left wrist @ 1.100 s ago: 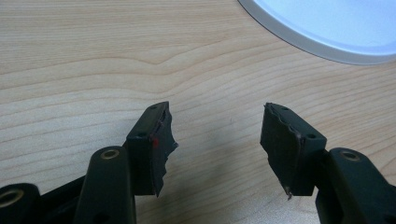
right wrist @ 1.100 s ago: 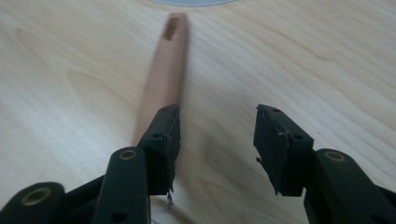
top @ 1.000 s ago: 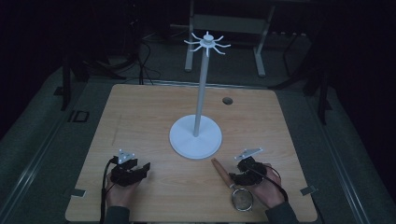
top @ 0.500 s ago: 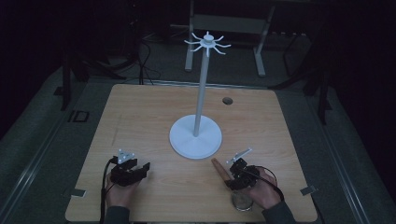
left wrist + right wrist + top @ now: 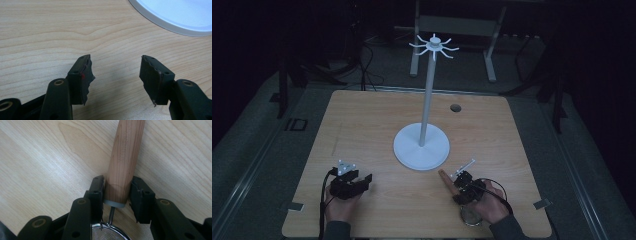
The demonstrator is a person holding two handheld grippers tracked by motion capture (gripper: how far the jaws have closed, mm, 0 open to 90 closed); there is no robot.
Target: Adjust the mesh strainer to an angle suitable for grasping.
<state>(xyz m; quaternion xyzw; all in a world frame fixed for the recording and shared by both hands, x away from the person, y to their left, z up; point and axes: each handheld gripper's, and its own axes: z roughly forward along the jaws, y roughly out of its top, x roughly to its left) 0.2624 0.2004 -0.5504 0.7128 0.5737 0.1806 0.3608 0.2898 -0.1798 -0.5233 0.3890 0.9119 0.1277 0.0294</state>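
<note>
Right gripper [image 5: 117, 192]: jaws just closing, clamped on strainer's wooden handle [image 5: 125, 160], near right
Left gripper [image 5: 116, 72]: jaws apart, empty, near left
Stand [image 5: 421, 148]: table centre

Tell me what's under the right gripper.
Under the right gripper, its jaws just closed on the strainer's wooden handle. The mesh bowl peeks out below; most of it is covered. Bare table lies beneath.
</note>
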